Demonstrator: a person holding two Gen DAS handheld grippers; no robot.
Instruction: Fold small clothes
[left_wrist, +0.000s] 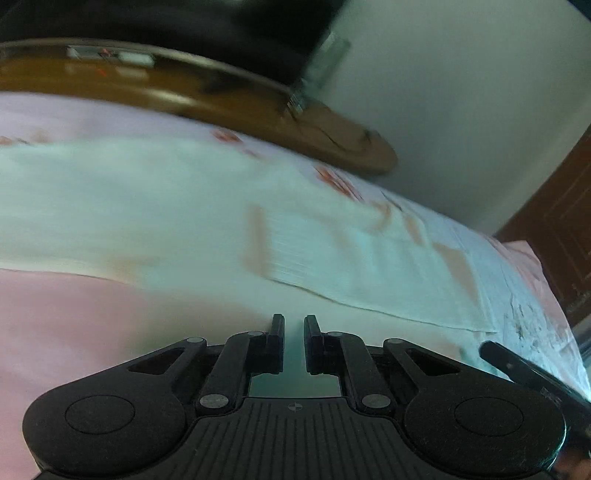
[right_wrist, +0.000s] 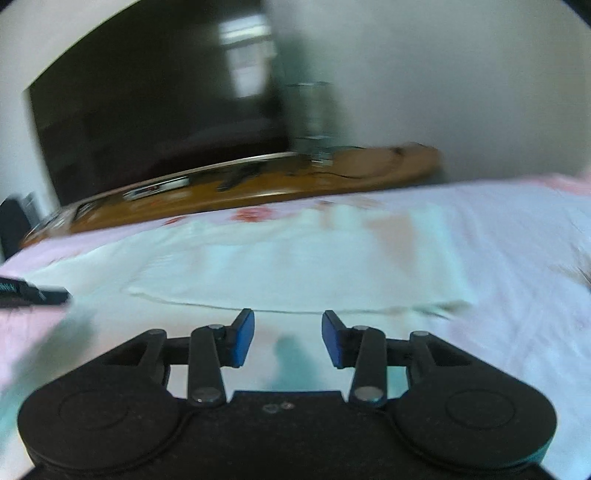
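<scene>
— What were the fingers doing when you looked?

— The left gripper (left_wrist: 294, 343) had its black fingers (left_wrist: 276, 341) drawn nearly together, only a thin slot between them, and nothing was in that slot. The right gripper (right_wrist: 288, 339) had its blue-padded fingers (right_wrist: 243, 338) spread partway, empty too, with bare cloth beneath.

— And the garment?

— The small pale mint-white garment (right_wrist: 295, 258) lay flat on the pink floral bedsheet (right_wrist: 517, 258), just beyond both pairs of fingertips, its near edge folded straight. It looked soft and finely ribbed, with faded peach patches towards its right side, though the blur hid detail.

— Anything behind it?

— A glossy, curved brown wooden board (left_wrist: 221, 96) at the far edge of the bed, and a dark flat screen (right_wrist: 147, 122) against the pale wall.
</scene>
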